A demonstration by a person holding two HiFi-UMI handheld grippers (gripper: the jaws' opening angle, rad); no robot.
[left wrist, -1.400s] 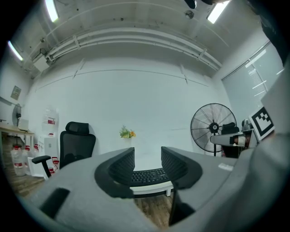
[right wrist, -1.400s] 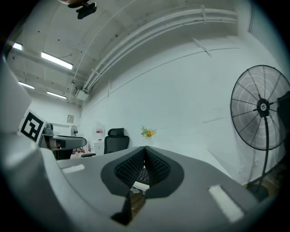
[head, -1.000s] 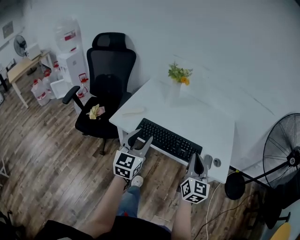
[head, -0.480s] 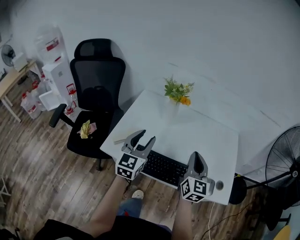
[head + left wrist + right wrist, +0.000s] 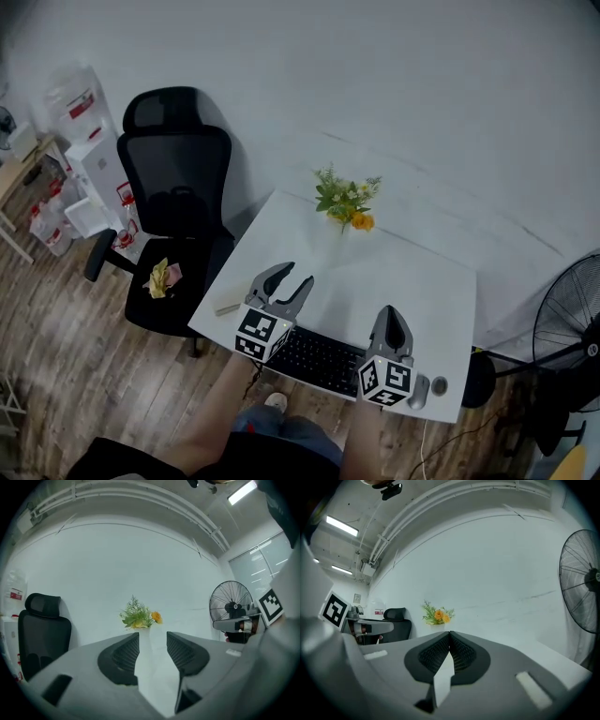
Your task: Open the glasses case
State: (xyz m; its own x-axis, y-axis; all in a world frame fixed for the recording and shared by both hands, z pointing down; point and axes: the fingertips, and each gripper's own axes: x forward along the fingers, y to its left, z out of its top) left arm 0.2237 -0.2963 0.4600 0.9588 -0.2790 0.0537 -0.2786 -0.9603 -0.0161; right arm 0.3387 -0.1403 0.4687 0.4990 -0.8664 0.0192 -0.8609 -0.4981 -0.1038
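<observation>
A small beige oblong thing (image 5: 228,307), possibly the glasses case, lies at the front left corner of the white table (image 5: 412,281). My left gripper (image 5: 292,277) hovers over the table's front edge, just right of that thing, with its jaws open and nothing between them. In the left gripper view the left gripper (image 5: 152,641) points at the flower vase (image 5: 139,620). My right gripper (image 5: 389,315) hangs above the keyboard's right end, jaws shut and empty. The right gripper view shows the right gripper (image 5: 450,637) with its pads pressed together.
A black keyboard (image 5: 319,356) and a mouse (image 5: 419,389) lie along the table's front edge. A vase of flowers (image 5: 345,202) stands at the back. A black office chair (image 5: 173,187) is at the left, and a floor fan (image 5: 567,309) at the right.
The view has moved forward toward the table, so both grippers now hang over its front edge and keyboard. Neither gripper's jaws have changed.
</observation>
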